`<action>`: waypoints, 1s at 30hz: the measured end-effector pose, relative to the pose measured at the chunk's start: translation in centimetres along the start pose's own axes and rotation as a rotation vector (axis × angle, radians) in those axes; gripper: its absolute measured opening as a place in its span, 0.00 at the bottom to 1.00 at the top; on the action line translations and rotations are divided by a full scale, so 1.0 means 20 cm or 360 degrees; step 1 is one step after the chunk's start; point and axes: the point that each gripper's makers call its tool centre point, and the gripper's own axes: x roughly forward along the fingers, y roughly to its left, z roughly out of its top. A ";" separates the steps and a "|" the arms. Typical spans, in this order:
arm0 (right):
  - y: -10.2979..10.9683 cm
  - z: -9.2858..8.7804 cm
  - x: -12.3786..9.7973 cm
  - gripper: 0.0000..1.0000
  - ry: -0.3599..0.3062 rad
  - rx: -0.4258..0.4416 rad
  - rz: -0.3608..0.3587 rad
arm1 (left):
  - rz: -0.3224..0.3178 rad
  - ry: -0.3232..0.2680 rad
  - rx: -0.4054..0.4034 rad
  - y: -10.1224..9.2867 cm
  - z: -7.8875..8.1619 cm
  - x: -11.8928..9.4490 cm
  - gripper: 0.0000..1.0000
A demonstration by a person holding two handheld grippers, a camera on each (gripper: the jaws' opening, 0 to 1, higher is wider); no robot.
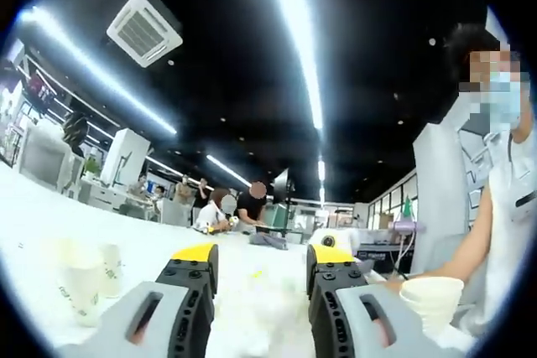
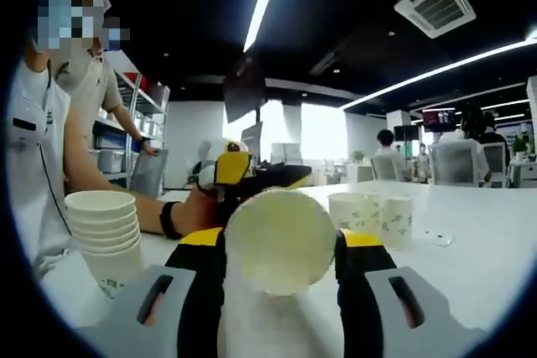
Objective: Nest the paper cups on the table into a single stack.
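Observation:
My right gripper [image 2: 282, 239] is shut on a white paper cup [image 2: 281, 251], whose round bottom faces the camera between the yellow-tipped jaws. A stack of several nested cups [image 2: 102, 228] stands on the white table to the left; the same stack [image 1: 432, 295] appears at the lower right of the left gripper view. Two loose printed cups [image 2: 357, 211] [image 2: 396, 220] stand side by side to the right, and again as cups [image 1: 82, 284] [image 1: 110, 268] at the lower left of the left gripper view. My left gripper [image 1: 263, 254] is open over the table with nothing between its jaws; it also appears as the left gripper [image 2: 232, 168] behind the held cup.
The white table [image 2: 470, 241] stretches away to the right. A person [image 1: 503, 207] in a white top stands close to the stack, a forearm [image 2: 159, 211] lying along the table. Other people sit at desks far behind.

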 end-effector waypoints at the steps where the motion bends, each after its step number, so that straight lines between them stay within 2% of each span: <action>1: -0.01 0.00 0.00 0.55 -0.0001 -0.0002 -0.0003 | 0.0012 -0.0002 -0.0008 0.01 0.00 0.00 0.44; 14: -0.01 0.00 0.00 0.55 0.0007 -0.0014 -0.0015 | 0.0020 0.0020 0.0009 0.01 -0.02 0.00 0.42; 19: -0.02 -0.05 -0.02 0.57 0.0106 -0.0054 -0.0023 | 0.0035 0.0028 0.0025 0.02 -0.02 0.00 0.42; 24: -0.01 -0.07 -0.02 0.58 0.0142 -0.0069 -0.0029 | 0.0048 0.0020 0.0016 0.03 -0.01 -0.01 0.42; 30: -0.02 -0.09 -0.04 0.59 0.0176 -0.0066 -0.0043 | 0.0092 0.0024 0.0077 0.04 0.00 -0.02 0.40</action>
